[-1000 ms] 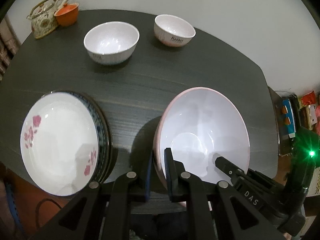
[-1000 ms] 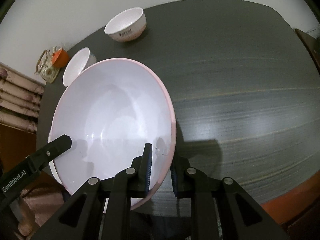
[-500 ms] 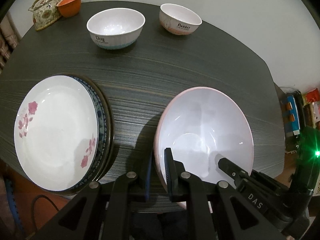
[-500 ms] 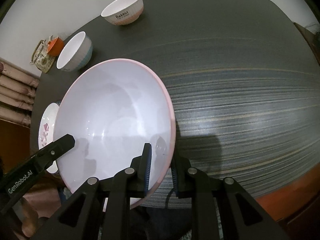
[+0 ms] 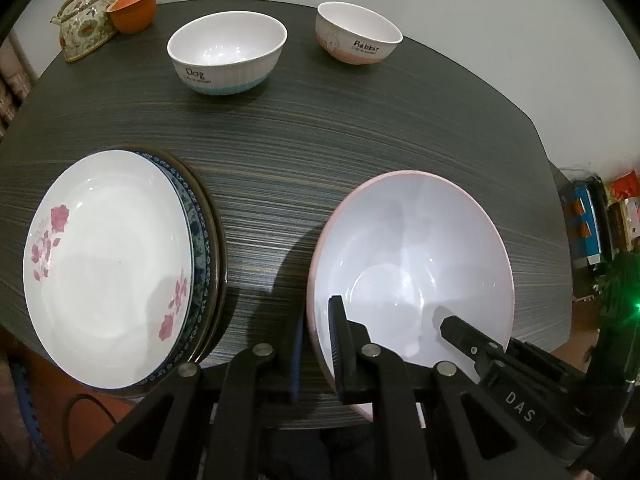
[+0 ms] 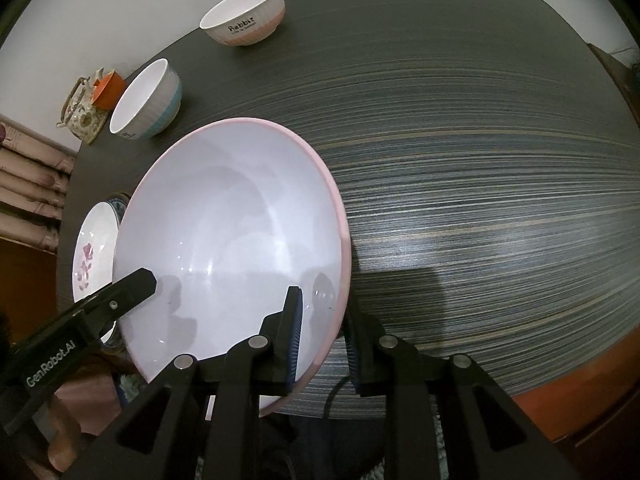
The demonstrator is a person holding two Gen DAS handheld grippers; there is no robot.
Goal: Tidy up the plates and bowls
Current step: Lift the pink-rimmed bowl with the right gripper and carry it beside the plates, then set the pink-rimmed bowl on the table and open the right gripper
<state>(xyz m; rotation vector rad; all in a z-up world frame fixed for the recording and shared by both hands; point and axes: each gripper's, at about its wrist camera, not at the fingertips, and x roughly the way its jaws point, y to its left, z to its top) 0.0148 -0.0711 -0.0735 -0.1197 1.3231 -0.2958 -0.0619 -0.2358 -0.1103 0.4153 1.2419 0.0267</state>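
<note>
We have the big pink bowl (image 5: 412, 264) on the dark table (image 5: 320, 140), near the edge closest to us, with both grippers on its rim. The left gripper (image 5: 316, 344) is clamped on the rim at about 7 o'clock of the bowl as its own camera sees it. The right gripper (image 6: 320, 340) straddles the rim at about 5 o'clock in the right view; its jaws have just been opening, and a gap shows between the outer finger and the wall, so we judge that grip let go.

The coming move turns on this: the "Dog" bowl (image 5: 228, 56) and "Rabbit" bowl (image 5: 358, 34) lie at 12 o'clock, well apart from the big bowl. The plate stack (image 5: 108, 264) lies at 9 o'clock, nearer the left gripper.
</note>
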